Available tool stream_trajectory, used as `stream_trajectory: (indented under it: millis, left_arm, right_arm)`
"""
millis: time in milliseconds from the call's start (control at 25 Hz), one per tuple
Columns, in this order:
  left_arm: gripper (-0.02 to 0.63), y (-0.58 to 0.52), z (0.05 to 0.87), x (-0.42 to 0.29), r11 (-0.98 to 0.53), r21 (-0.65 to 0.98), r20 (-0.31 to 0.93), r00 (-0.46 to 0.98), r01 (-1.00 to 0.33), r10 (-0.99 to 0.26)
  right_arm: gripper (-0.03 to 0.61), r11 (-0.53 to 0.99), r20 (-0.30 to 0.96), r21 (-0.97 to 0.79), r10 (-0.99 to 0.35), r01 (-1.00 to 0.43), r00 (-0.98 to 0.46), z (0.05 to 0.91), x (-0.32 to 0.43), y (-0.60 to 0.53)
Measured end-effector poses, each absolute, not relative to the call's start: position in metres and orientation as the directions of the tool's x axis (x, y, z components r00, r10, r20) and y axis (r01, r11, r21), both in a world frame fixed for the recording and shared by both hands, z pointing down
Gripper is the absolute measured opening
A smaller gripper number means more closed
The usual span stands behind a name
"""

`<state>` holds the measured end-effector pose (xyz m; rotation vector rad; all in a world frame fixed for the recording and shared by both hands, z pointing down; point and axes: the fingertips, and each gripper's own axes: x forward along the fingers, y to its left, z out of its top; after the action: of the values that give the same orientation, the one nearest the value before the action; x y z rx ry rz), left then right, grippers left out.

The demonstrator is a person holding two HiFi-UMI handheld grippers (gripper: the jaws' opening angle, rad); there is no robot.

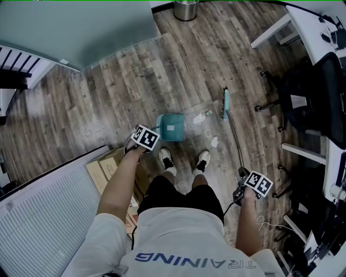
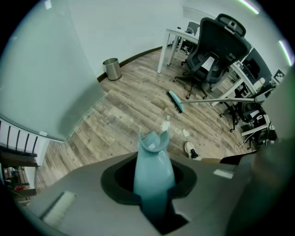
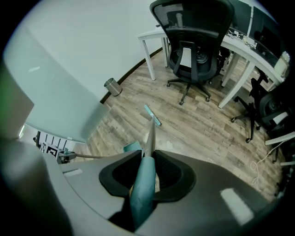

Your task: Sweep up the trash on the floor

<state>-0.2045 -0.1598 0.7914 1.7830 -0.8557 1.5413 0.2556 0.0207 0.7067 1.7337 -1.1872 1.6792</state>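
Trash sits between our two tools: a clear plastic bottle [image 1: 201, 117] and a crumpled white paper scrap [image 1: 214, 142] lie on the grey-brown wood-plank floor [image 1: 108, 92], just ahead of our shoes [image 1: 203, 160]. To their left stands the teal plastic dustpan [image 1: 172, 127]. Its upright handle is clamped between the jaws of our left gripper [image 1: 141, 145], which points straight down. To the right of the trash and a little further out rests the teal brush head [image 1: 226, 104] of the long metal-shafted broom [image 1: 236, 142]. Its shaft runs back toward us to a teal grip, on which our right gripper [image 1: 253, 188] is closed.

The coming stroke, as we judge it, must draw the brush leftward across the bottle and the scrap toward the pan, which is nearer to the bottle than to the scrap. We see no litter in the dustpan, only a pale label. A round steel waste bin [image 1: 185, 10] stands well apart at the far end of the floor, and we cannot see into it.
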Motion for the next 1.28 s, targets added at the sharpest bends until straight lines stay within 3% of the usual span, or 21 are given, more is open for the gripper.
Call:
stream_trajectory:
  millis: [400, 600, 760, 1120, 1280]
  left_arm:
    - [0.084, -0.154, 0.790, -0.207, -0.587, 0.047, 0.989, 0.120, -0.808, -0.087]
    - [0.084, -0.155, 0.790, -0.205, -0.586, 0.045, 0.990, 0.116, -0.809, -0.084]
    - [0.084, -0.155, 0.790, -0.205, -0.586, 0.048, 0.989, 0.119, -0.809, -0.082]
    - [0.084, -0.154, 0.790, -0.206, -0.587, 0.046, 0.989, 0.118, -0.808, -0.084]
    - [0.084, -0.154, 0.789, -0.205, -0.587, 0.045, 0.990, 0.117, -0.809, -0.085]
  right_arm:
    - [0.109, -0.433, 0.994, 0.010, -0.094, -0.901, 0.056, 0.768, 0.300, -0.007]
    - [0.109, -0.306, 0.999, 0.042, 0.041, -0.951, 0.031, 0.803, 0.261, 0.001]
    - [0.107, -0.194, 0.996, 0.083, 0.047, -0.977, 0.076, 0.809, 0.229, 0.019]
    - [0.109, -0.257, 0.999, -0.034, 0.021, -0.966, -0.041, 0.800, 0.185, 0.039]
    - [0.109, -0.197, 0.995, -0.097, 0.016, -0.976, -0.102, 0.795, 0.155, 0.037]
